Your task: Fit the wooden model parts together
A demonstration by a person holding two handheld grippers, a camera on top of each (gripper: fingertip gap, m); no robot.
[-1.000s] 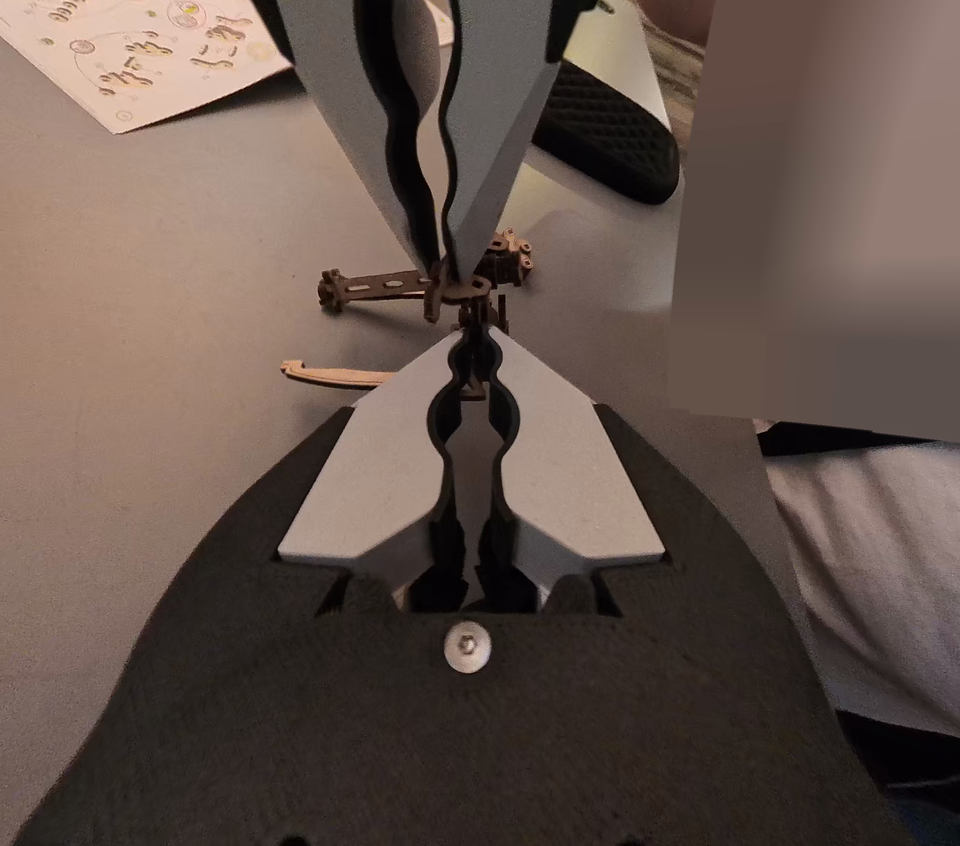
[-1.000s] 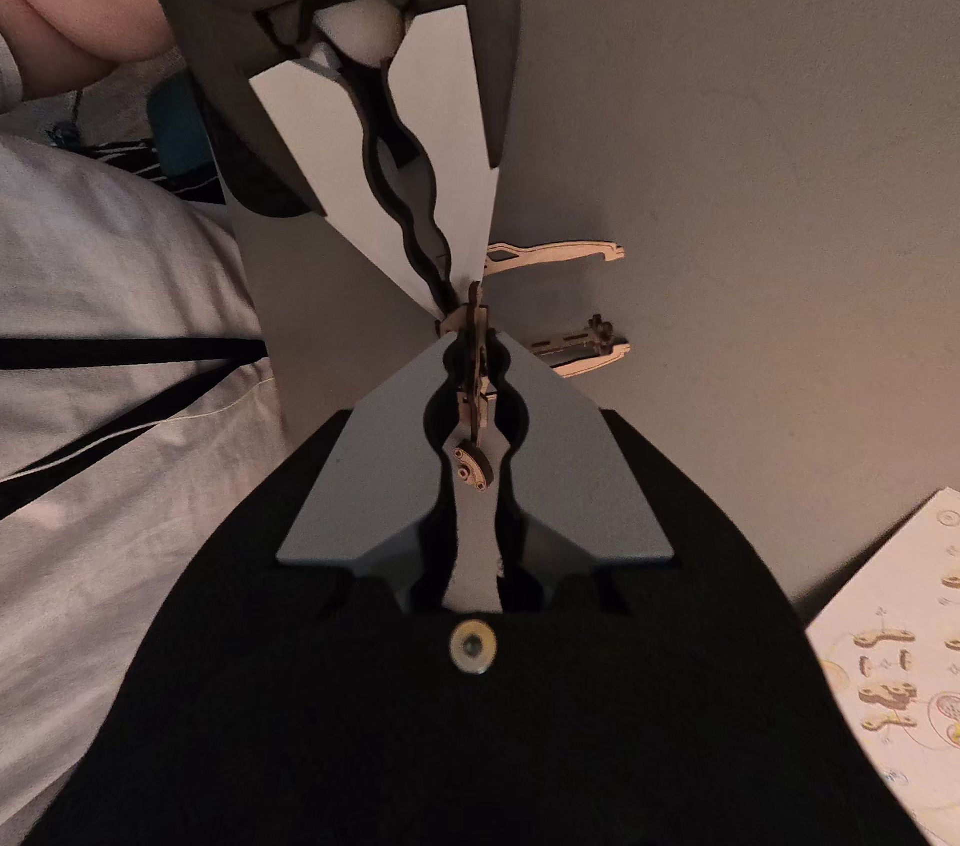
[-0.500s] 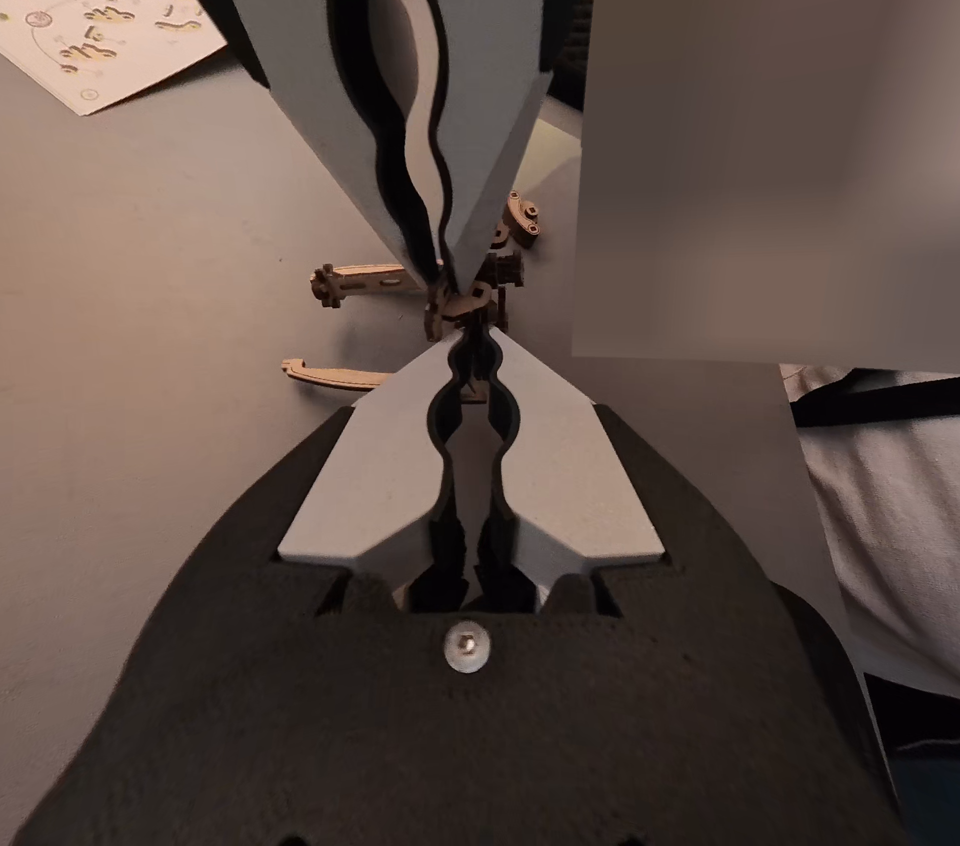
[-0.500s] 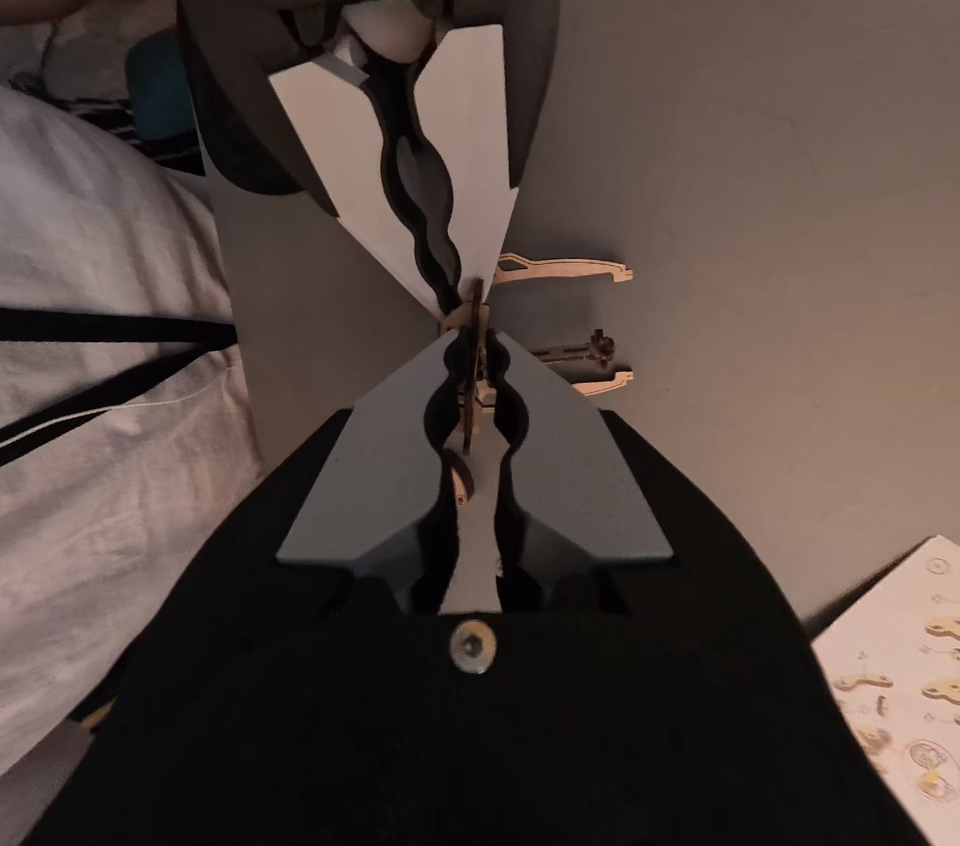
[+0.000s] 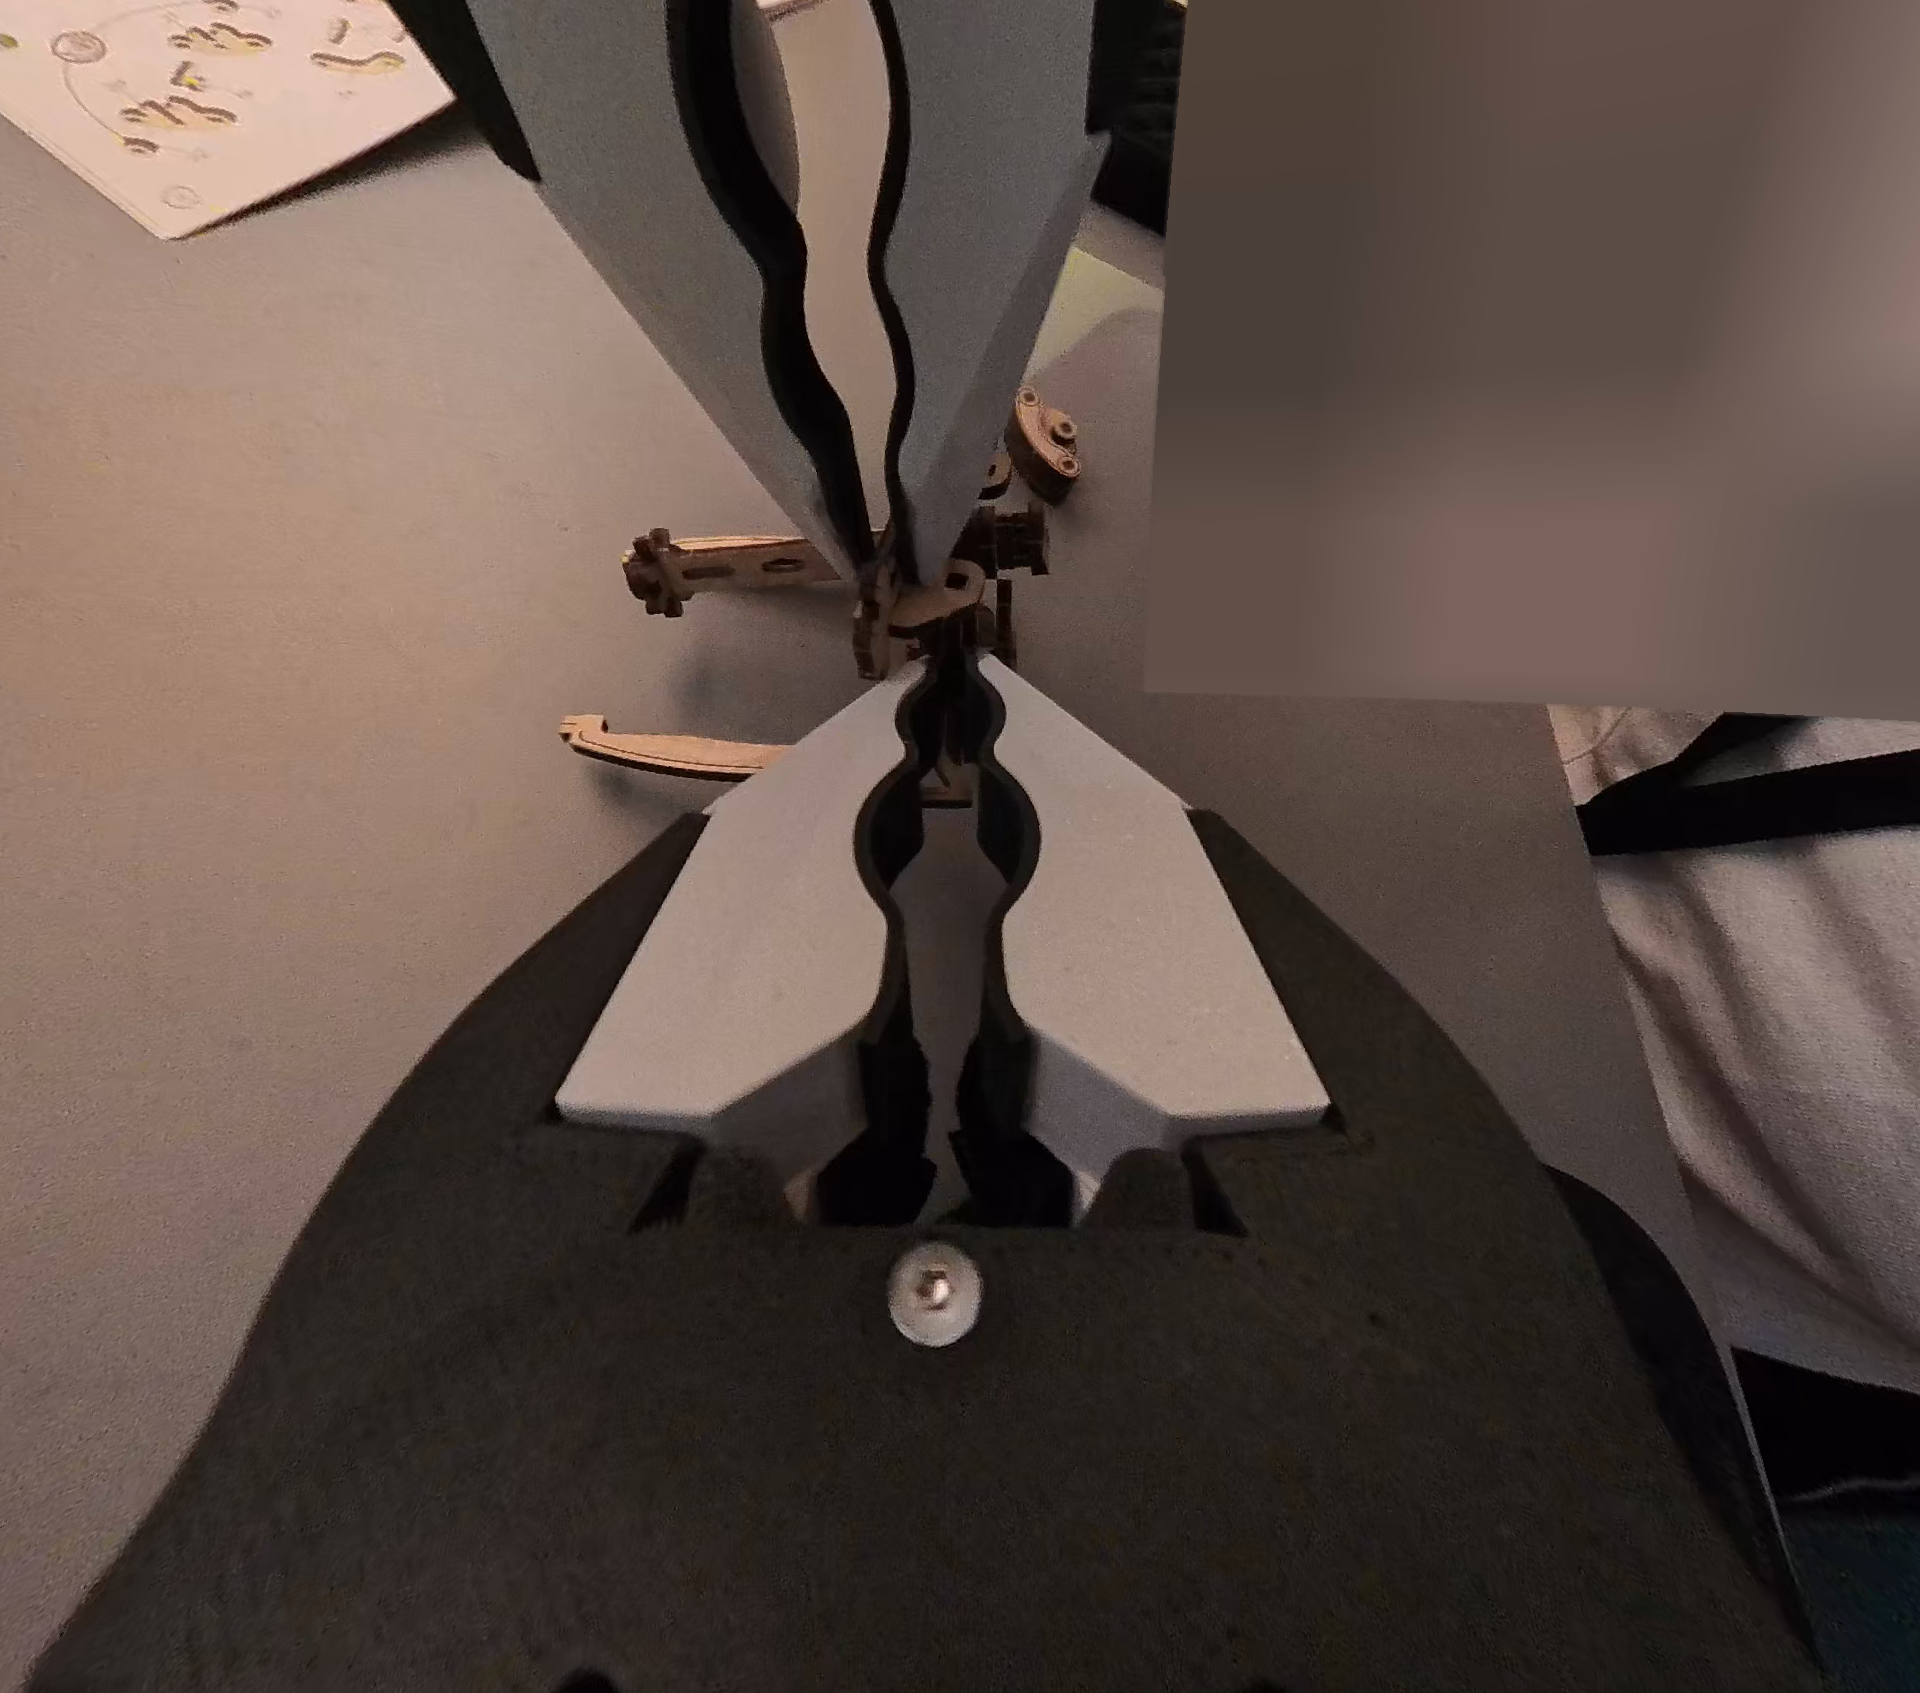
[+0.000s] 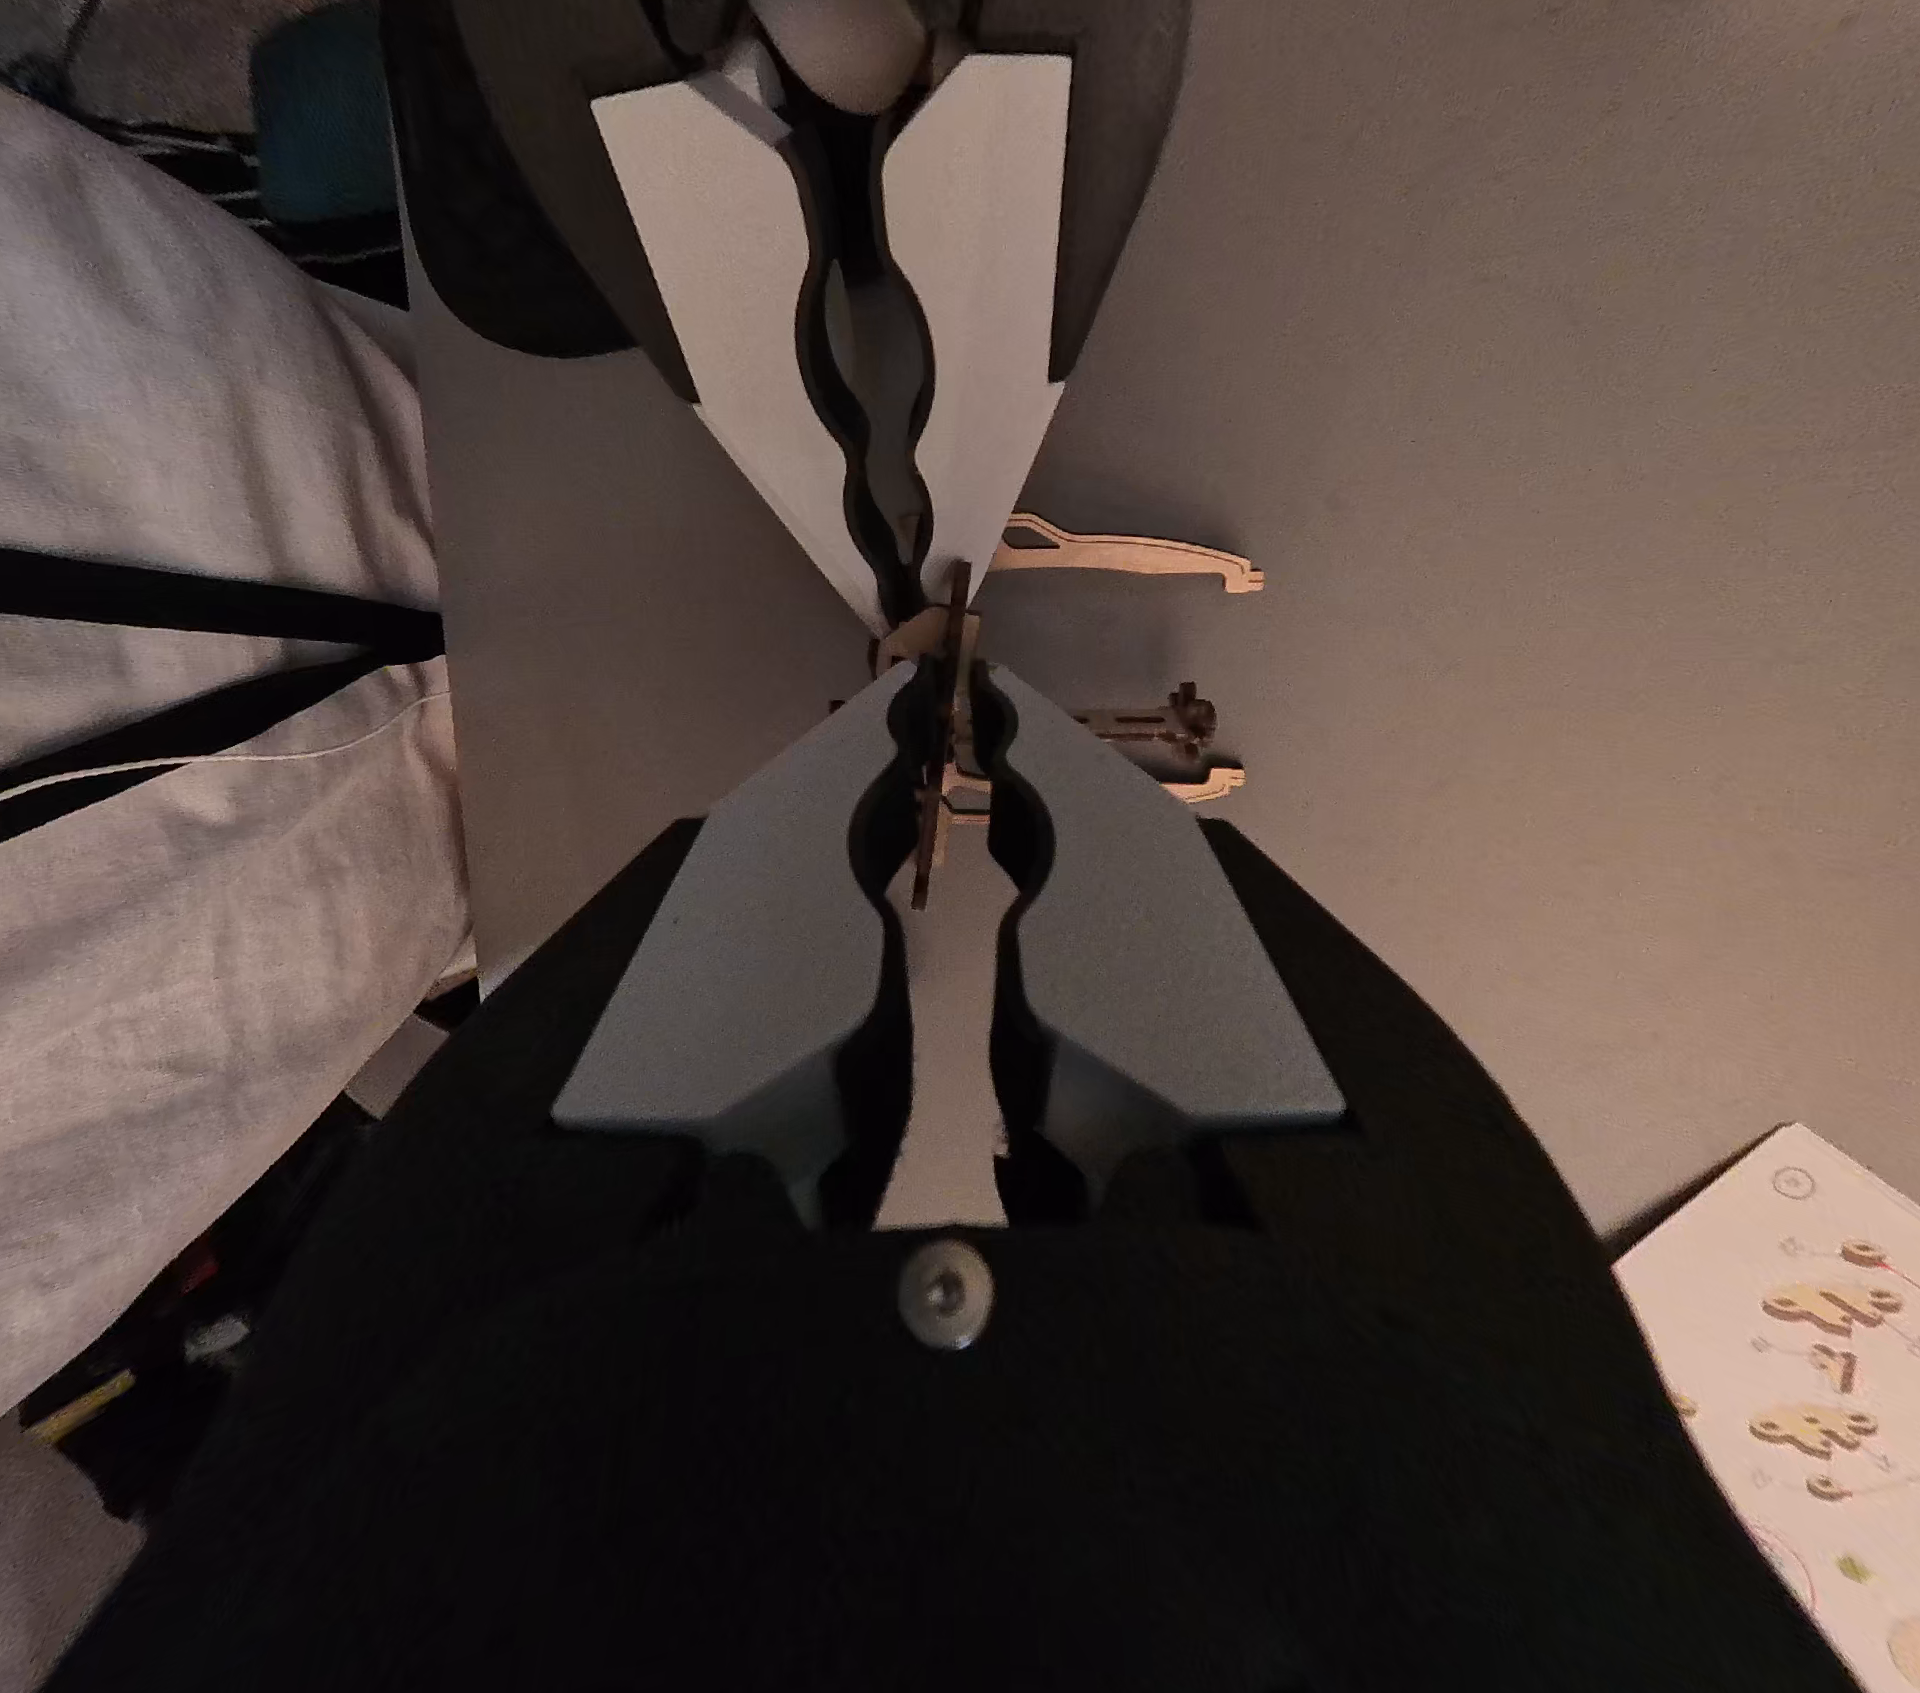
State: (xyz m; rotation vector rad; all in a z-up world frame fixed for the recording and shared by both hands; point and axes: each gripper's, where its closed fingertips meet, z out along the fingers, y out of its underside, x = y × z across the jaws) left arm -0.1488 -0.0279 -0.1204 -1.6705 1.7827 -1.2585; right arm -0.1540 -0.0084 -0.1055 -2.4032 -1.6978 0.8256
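Over a grey table my two grippers meet tip to tip, each shut on a wooden model part. In the left wrist view my left gripper (image 5: 943, 679) comes up from below and pinches a small dark wooden part (image 5: 951, 734). The right gripper (image 5: 891, 565) comes down from above. A small wooden assembly (image 5: 920, 604) sits where the tips meet. In the right wrist view my right gripper (image 6: 945, 679) is shut on a thin dark plate (image 6: 938, 781) seen edge-on. A light wooden piece (image 6: 928, 631) lies between it and the left gripper (image 6: 920, 594).
Loose parts lie on the table: a slotted bar (image 5: 727, 568), a curved strip (image 5: 665, 744), a small holed piece (image 5: 1044, 438); in the right wrist view a long lever (image 6: 1127, 554) and the slotted bar (image 6: 1153, 721). An instruction sheet (image 5: 156, 33) lies beyond. A person's light clothing (image 6: 208, 708) lies past the table's edge. My two grippers' fingertips are within a few centimetres of each other.
The plate in my right gripper has turned from slanted, with its round end showing, to edge-on. The left gripper now faces the right one more squarely. Both stay shut.
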